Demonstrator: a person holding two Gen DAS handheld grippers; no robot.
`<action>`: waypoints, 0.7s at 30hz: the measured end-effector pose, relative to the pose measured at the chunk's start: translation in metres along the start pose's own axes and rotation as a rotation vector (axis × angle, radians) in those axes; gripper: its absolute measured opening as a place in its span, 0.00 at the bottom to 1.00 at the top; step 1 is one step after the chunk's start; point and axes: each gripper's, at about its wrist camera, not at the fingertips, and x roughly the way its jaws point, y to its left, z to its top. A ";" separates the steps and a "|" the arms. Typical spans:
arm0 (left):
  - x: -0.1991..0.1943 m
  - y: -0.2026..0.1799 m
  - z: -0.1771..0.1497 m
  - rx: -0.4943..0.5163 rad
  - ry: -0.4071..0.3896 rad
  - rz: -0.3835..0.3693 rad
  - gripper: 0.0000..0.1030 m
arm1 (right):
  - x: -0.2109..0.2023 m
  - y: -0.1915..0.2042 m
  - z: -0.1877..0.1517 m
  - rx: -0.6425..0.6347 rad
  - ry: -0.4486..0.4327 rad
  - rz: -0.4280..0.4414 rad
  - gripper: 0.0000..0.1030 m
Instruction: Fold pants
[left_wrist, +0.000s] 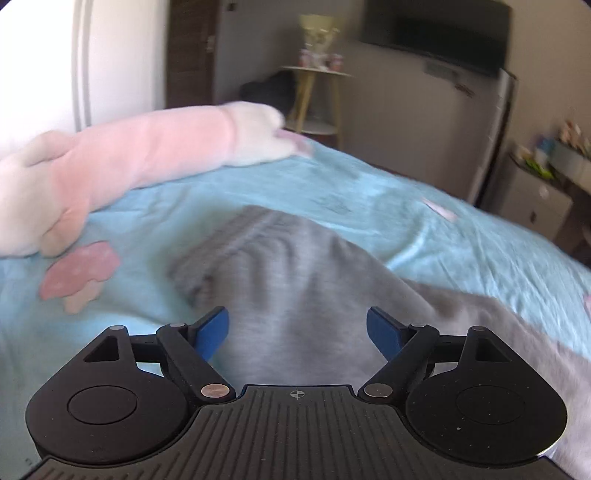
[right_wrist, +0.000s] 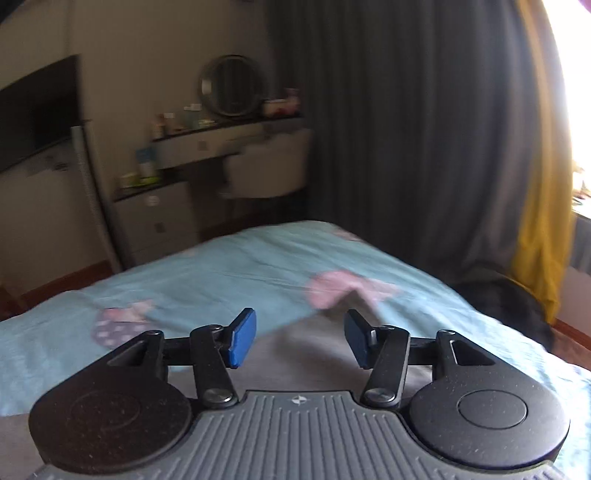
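Observation:
Grey pants (left_wrist: 295, 280) lie rumpled on a light blue bedspread (left_wrist: 424, 229), the ribbed waistband toward the far side in the left wrist view. My left gripper (left_wrist: 297, 328) hovers above them, blue pads wide apart with nothing between them. In the right wrist view a flat grey stretch of the pants (right_wrist: 299, 354) lies just under my right gripper (right_wrist: 299, 338), which stands open above the cloth and grips nothing. Both views are blurred.
A long pink and white plush toy (left_wrist: 140, 151) lies along the bed's far left. Beyond the bed stand a small round side table (left_wrist: 314, 99), a wall TV (left_wrist: 436, 33) and drawers. A dresser with a round mirror (right_wrist: 232, 86), a chair and dark curtains (right_wrist: 406, 129) fill the right wrist view.

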 end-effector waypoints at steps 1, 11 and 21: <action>0.009 -0.010 -0.004 0.024 0.020 -0.009 0.85 | 0.005 0.033 0.000 -0.051 0.036 0.144 0.62; 0.051 -0.010 -0.036 0.033 0.169 -0.034 0.83 | 0.078 0.290 -0.069 -0.571 0.465 0.968 0.61; 0.052 -0.013 -0.029 0.052 0.138 -0.042 0.79 | 0.145 0.331 -0.089 -0.492 0.797 1.144 0.12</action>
